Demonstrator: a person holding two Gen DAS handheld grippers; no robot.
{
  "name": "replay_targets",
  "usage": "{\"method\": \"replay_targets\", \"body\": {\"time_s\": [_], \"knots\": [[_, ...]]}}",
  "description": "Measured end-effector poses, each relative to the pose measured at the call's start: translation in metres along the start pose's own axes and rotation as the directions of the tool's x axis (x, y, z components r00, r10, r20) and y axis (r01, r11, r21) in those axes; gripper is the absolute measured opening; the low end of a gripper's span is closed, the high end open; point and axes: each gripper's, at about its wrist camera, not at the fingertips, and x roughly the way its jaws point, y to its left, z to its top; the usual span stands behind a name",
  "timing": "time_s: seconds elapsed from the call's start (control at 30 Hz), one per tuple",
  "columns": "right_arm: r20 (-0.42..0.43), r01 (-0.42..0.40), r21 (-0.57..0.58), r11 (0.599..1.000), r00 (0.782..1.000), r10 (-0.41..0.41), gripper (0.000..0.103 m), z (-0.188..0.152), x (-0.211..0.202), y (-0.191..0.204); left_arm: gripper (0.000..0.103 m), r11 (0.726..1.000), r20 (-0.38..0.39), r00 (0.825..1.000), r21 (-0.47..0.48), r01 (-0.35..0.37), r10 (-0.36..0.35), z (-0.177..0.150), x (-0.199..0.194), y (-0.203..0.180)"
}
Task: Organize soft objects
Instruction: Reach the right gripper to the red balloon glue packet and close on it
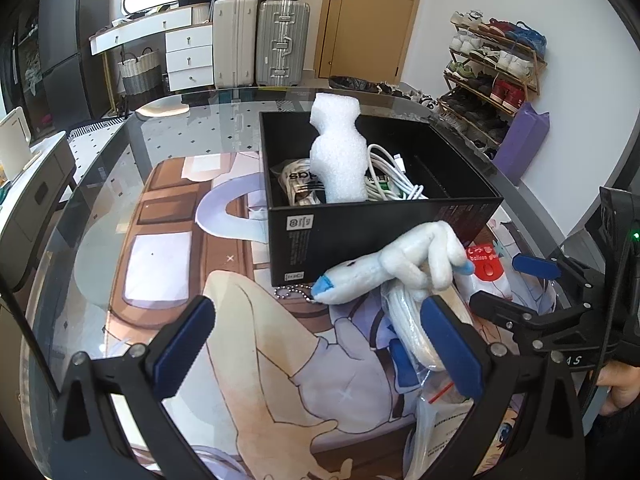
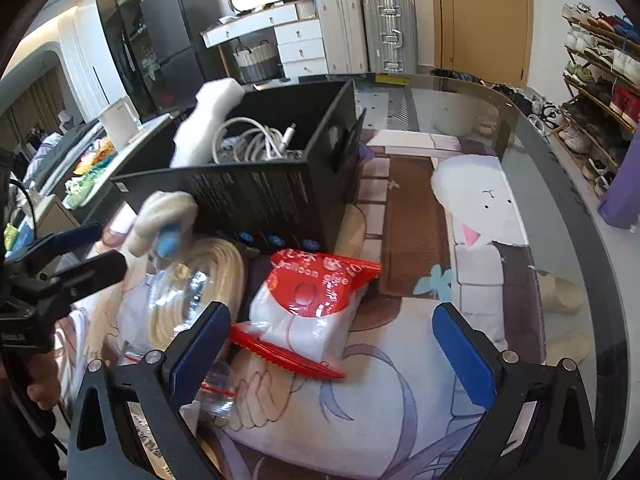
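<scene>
Blue pads of the left claw [image 1: 316,344] stand wide apart and released; the plush toy [image 1: 400,268] lies just ahead and right of them, its long axis slanting up to the right, against the black box [image 1: 380,216] and atop a bagged rope coil [image 1: 408,328]. Right claw [image 2: 332,348] also gapes empty, the red-and-white packet [image 2: 308,304] just ahead between its pads, toy far left; everything rests on a glass table [image 2: 560,184] in a cluttered room.
</scene>
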Motion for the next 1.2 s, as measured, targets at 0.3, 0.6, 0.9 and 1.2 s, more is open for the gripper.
{"method": "replay_targets", "body": {"time_s": [0.3, 0.6, 0.9, 1.2], "knots": [[-0.008, 0.034, 0.016, 0.999, 0.999, -0.034, 0.102, 0.001, 0.002, -0.014, 0.103, 1.0, -0.009, 1.0, 0.009, 0.0, 0.0, -0.002, 0.002, -0.003], [-0.022, 0.04, 0.013, 0.999, 0.999, -0.04, 0.102, 0.002, 0.009, -0.013, 0.103, 1.0, -0.014, 1.0, 0.01, 0.0, 0.0, -0.002, 0.003, -0.003], [-0.024, 0.049, 0.021, 0.999, 0.999, -0.048, 0.102, 0.002, 0.01, -0.018, 0.103, 1.0, -0.017, 1.0, 0.008, 0.002, -0.002, -0.002, 0.003, -0.002], [-0.01, 0.04, -0.02, 0.999, 0.999, -0.04, 0.088, 0.0, 0.01, -0.008, 0.103, 1.0, -0.016, 1.0, 0.007, 0.003, -0.003, -0.002, 0.003, -0.002]]}}
